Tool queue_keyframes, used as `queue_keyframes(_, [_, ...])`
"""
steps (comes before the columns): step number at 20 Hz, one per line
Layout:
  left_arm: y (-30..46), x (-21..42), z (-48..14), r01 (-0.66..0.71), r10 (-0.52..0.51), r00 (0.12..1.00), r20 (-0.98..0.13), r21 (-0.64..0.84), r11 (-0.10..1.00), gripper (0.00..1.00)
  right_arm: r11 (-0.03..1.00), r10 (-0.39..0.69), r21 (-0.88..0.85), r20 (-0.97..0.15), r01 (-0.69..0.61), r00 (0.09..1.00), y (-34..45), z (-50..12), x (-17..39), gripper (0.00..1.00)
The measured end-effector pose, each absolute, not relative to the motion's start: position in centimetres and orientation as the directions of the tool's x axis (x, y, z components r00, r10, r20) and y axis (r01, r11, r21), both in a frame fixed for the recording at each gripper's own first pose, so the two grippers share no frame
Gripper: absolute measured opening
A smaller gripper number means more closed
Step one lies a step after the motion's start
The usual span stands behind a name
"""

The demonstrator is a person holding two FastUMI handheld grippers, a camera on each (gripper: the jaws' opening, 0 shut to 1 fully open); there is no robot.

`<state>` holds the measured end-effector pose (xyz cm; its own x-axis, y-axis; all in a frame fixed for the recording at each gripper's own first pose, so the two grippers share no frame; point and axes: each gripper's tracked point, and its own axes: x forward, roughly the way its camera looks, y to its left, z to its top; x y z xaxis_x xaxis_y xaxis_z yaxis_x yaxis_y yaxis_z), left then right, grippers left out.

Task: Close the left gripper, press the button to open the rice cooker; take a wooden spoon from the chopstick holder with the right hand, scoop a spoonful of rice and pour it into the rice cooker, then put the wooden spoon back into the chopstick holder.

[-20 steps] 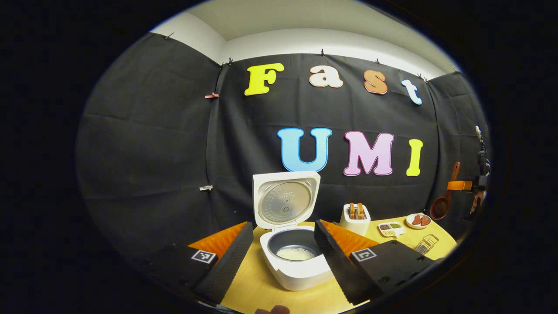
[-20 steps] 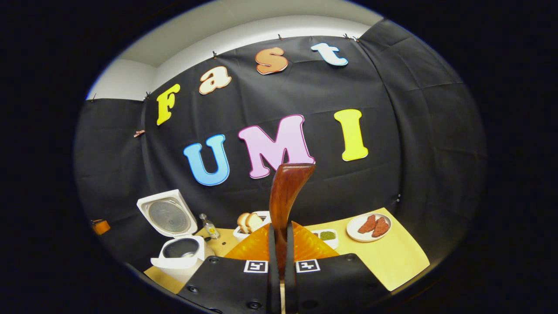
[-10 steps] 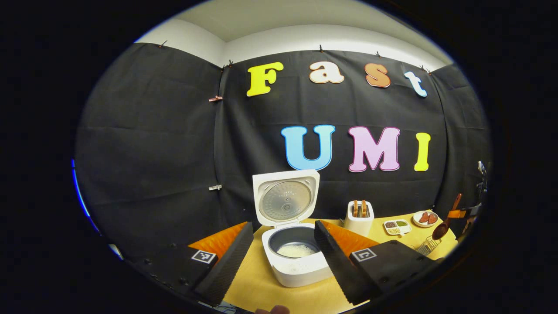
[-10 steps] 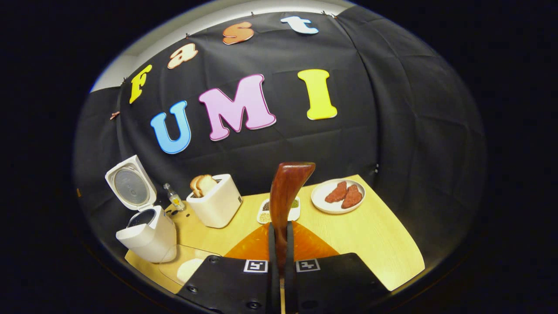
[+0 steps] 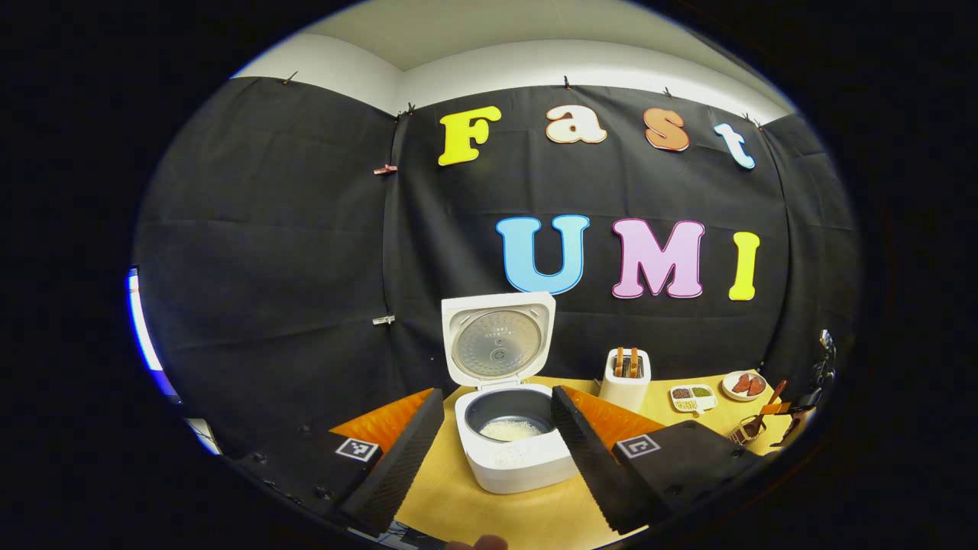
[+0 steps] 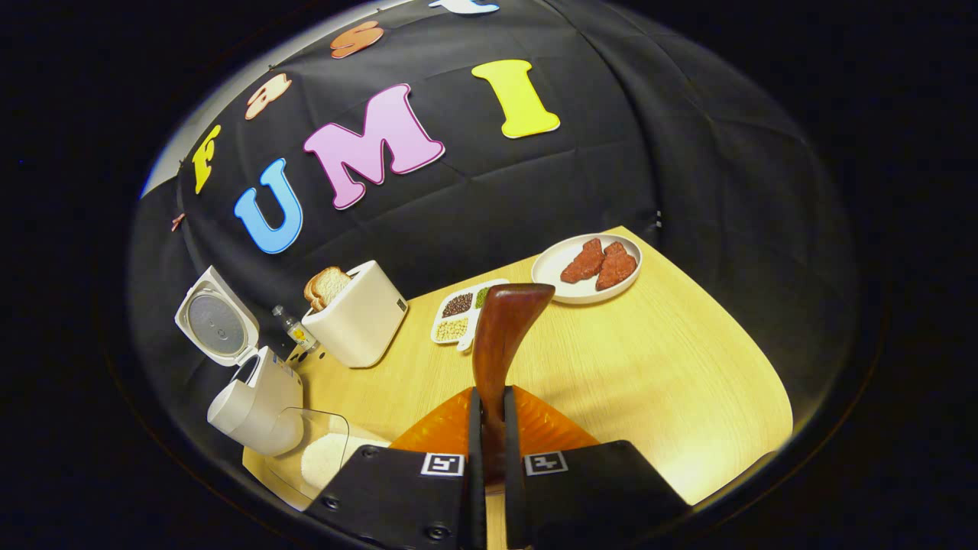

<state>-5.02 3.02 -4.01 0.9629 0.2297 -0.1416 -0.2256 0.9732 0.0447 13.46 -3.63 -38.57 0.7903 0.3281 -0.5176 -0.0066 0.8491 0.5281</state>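
The white rice cooker (image 5: 513, 464) stands open with its lid (image 5: 498, 341) upright and white rice (image 5: 510, 430) in the pot. My left gripper (image 5: 493, 447) hangs open in front of it, one finger on each side, touching nothing. My right gripper (image 6: 493, 405) is shut on the handle of the brown wooden spoon (image 6: 501, 336), which points forward over the table. In the left gripper view the spoon (image 5: 764, 409) slants down to the wire chopstick holder (image 5: 741, 433) at far right. The cooker (image 6: 256, 397) is at the left of the right gripper view.
A clear container of rice (image 6: 325, 458) sits beside the cooker. A white toaster (image 6: 359, 321) with bread, a small bottle (image 6: 294, 330), a divided tray of grains (image 6: 461, 315) and a plate of red pieces (image 6: 587, 267) stand toward the back of the wooden table (image 6: 672, 382).
My right gripper has dropped and tipped downward toward the table, bringing the spoon down to the wire holder. My left gripper has drawn back slightly from the cooker, still open.
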Motion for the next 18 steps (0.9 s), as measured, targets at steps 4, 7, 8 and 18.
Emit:
queue_keyframes(4, [3.7, -5.0, -3.2, -0.212, 0.216, 0.969, -0.122, 0.05, 0.976, 0.97, 0.848, 0.27, 0.525, -0.539, 0.068, 0.797, -5.4, -38.5, 12.5, 0.32])
queue_keyframes(7, [4.2, -4.4, -3.1, -0.192, 0.195, 0.974, -0.116, 0.032, 0.981, 0.97, 0.848, 0.237, 0.519, -0.552, 0.106, 0.8, -6.4, -38.1, 11.1, 0.73])
queue_keyframes(8, [4.4, -4.2, -2.9, -0.185, 0.187, 0.976, -0.112, 0.029, 0.982, 0.97, 0.846, 0.224, 0.519, -0.552, 0.12, 0.803, -6.9, -37.6, 10.5, 0.82])
queue_keyframes(18, [5.3, -2.0, -2.4, -0.095, 0.095, 0.992, -0.088, 0.001, 0.995, 0.97, 0.853, 0.162, 0.507, -0.488, 0.127, 0.858, -7.4, -29.9, 5.2, 0.98])
